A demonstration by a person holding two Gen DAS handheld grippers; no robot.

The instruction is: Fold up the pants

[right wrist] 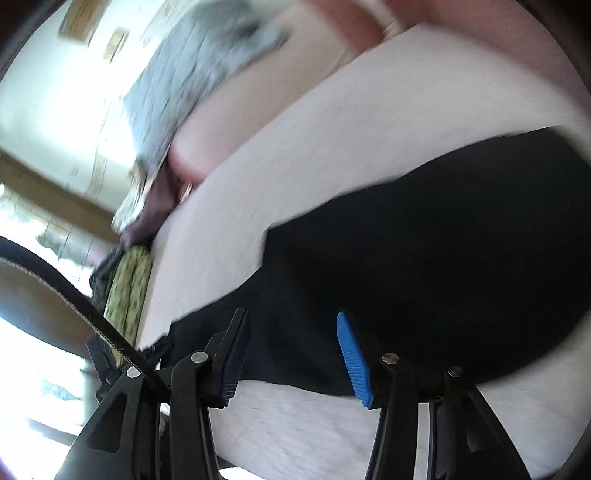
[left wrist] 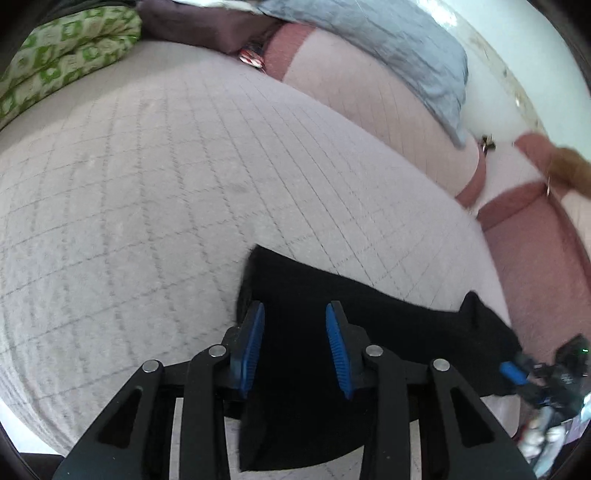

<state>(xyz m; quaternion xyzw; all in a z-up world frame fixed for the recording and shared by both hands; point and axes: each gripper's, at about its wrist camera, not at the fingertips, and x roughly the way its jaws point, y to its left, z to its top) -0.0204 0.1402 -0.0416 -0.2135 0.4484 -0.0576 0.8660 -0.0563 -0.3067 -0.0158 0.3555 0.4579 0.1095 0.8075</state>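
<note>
You won't find anything to read here, no labels, brands or numbers. The framed things on the wall (right wrist: 79, 18) are way too blurry.

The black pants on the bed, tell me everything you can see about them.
The black pants are plain, dark, soft-looking fabric with no visible pattern or detail. They lie spread fairly flat on the pale quilted bedcover, near its front edge, with one square-cut end toward the middle of the bed. The left gripper and the right gripper each have blue-padded jaws apart over the cloth; neither visibly pinches it. Whether the pads touch the fabric is unclear.
</note>
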